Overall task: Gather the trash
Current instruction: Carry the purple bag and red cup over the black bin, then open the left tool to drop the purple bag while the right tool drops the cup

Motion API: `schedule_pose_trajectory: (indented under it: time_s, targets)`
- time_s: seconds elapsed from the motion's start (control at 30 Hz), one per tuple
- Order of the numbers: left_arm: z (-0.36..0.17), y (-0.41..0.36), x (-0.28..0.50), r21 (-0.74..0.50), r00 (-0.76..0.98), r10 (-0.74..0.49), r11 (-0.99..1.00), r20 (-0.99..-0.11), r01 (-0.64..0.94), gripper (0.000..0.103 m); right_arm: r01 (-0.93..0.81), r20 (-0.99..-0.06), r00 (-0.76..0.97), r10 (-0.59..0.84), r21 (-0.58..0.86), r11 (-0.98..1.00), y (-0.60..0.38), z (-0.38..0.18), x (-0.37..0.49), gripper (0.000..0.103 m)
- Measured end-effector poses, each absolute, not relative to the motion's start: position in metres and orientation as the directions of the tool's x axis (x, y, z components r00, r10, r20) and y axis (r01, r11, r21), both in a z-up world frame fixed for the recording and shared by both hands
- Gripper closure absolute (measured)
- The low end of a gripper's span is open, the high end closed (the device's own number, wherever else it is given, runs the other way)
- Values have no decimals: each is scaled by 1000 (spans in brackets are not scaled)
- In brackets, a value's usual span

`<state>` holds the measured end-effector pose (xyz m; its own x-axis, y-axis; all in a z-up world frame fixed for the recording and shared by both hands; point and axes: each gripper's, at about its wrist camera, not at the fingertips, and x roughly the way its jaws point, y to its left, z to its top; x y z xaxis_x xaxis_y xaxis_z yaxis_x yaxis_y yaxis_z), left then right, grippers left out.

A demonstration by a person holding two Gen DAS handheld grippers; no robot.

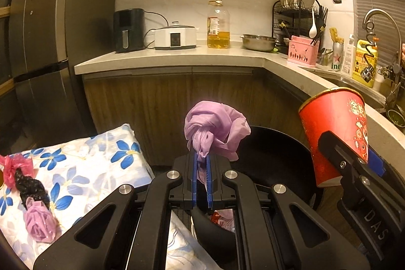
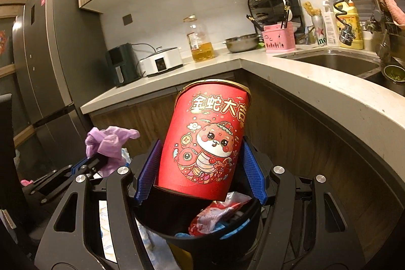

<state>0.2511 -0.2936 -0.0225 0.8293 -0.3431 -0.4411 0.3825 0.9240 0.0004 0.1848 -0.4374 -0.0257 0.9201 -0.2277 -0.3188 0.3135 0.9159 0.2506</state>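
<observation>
My left gripper [image 1: 201, 163] is shut on a crumpled purple plastic bag [image 1: 215, 128] and holds it above the black trash bin [image 1: 273, 151]. The bag and the left gripper also show in the right wrist view [image 2: 108, 141]. My right gripper [image 2: 200, 168] is shut on a red paper cup [image 2: 207, 141] with a cartoon snake print, held tilted over the bin [image 2: 157, 216]. The cup shows at the right of the left wrist view [image 1: 334, 133]. Red and blue wrappers [image 2: 215, 216] lie in the bin.
A flower-print cloth [image 1: 83, 168] at left carries a purple bag ball [image 1: 40, 224], a black bag [image 1: 30, 186] and a pink bag [image 1: 17, 166]. An L-shaped counter [image 1: 177, 57] holds an air fryer, cooker, oil bottle, bowl and dish rack. A sink [image 2: 336, 62] is at right, a fridge [image 1: 38, 42] at left.
</observation>
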Motion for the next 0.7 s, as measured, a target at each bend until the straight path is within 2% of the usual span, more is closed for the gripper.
schedule_pose_trajectory:
  time_s: [0.7]
  targets:
    - [-36,-314,273,2,813,-338,923,-474,385,97,306,-342,916,-208,263,915,-457,-28,216,40]
